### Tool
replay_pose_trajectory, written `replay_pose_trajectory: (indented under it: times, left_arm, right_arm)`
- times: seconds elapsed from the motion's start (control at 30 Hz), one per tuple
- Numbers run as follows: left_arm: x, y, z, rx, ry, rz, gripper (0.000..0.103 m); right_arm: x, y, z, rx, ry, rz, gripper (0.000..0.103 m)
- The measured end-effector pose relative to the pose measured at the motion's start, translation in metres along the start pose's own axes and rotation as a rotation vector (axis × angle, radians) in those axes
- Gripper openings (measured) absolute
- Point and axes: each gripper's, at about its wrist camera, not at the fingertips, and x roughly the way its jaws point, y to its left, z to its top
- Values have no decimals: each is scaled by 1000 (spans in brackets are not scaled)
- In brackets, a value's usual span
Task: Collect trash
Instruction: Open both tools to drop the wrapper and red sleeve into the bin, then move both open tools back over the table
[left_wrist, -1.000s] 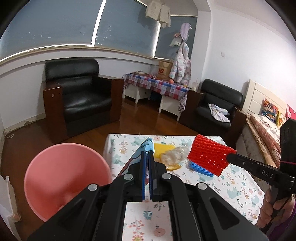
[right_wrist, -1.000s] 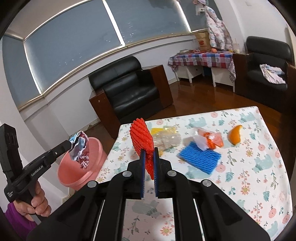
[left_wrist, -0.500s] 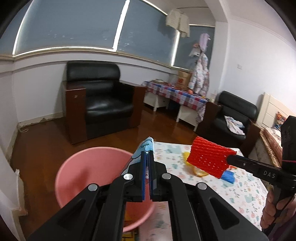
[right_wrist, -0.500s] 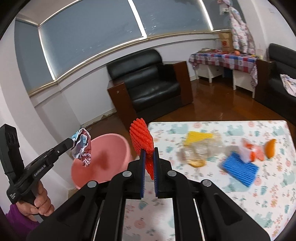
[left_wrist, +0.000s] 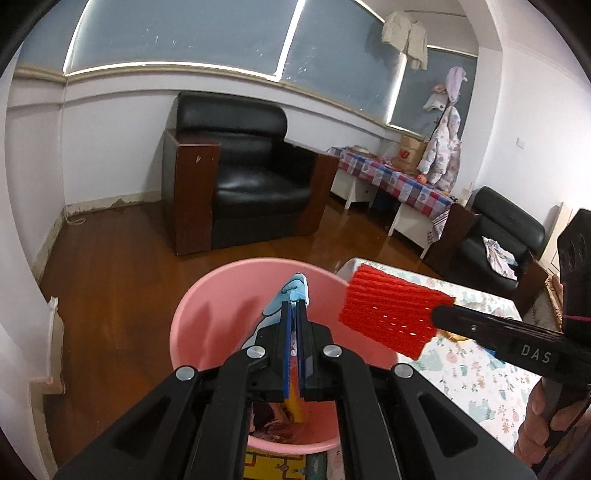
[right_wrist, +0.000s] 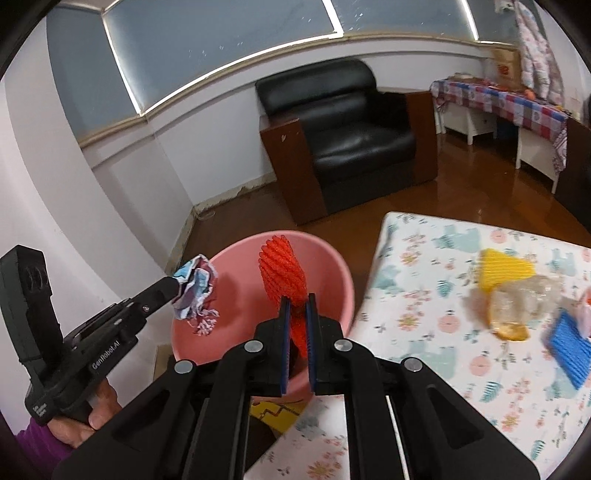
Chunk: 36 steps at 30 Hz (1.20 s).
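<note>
Now my left fingers (left_wrist: 294, 308) are pinched nearly closed on a crumpled blue-and-white wrapper (right_wrist: 195, 286), which hangs over the pink plastic basin (left_wrist: 218, 314) on the floor to the left of the bench (right_wrist: 443, 350). My right fingers (right_wrist: 296, 301) are clamped just as narrowly on a red foam fruit net (right_wrist: 282, 271), held upright above the right side of that same basin; from the left wrist the net (left_wrist: 391, 312) shows broadside, over the basin's right rim. Some dark trash already lies in the basin's bottom, though I cannot tell what it is. On the floral cloth of the bench, to the right, lie a yellow foam net (right_wrist: 504, 271), a clear crumpled plastic bag (right_wrist: 532, 295) touching an orange peel (right_wrist: 511, 330), and a blue foam net (right_wrist: 570, 349) near the right edge. A black leather armchair (left_wrist: 243, 173) stands far behind.
</note>
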Motion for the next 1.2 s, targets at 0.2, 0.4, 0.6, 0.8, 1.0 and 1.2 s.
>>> replay_pose_trajectory:
  times: [0.2, 0.4, 0.6, 0.8, 1.0, 1.2]
  left_arm:
    - [13, -4, -8, 15, 32, 29, 2]
    - [19, -9, -11, 23, 49, 56, 4]
    - [23, -9, -12, 12, 58, 79, 41]
    - [20, -13, -15, 24, 60, 86, 48]
    - [20, -12, -13, 24, 62, 91, 49]
    - [18, -12, -14, 26, 61, 97, 49]
  right_arm:
    - [21, 16, -2, -26, 40, -3, 8]
    - [31, 20, -1, -40, 52, -12, 8]
    - [38, 21, -2, -40, 65, -18, 8]
    - [43, 20, -1, -21, 80, -21, 11]
    - [39, 20, -1, -21, 64, -1, 35]
    - [30, 20, -2, -30, 42, -2, 36]
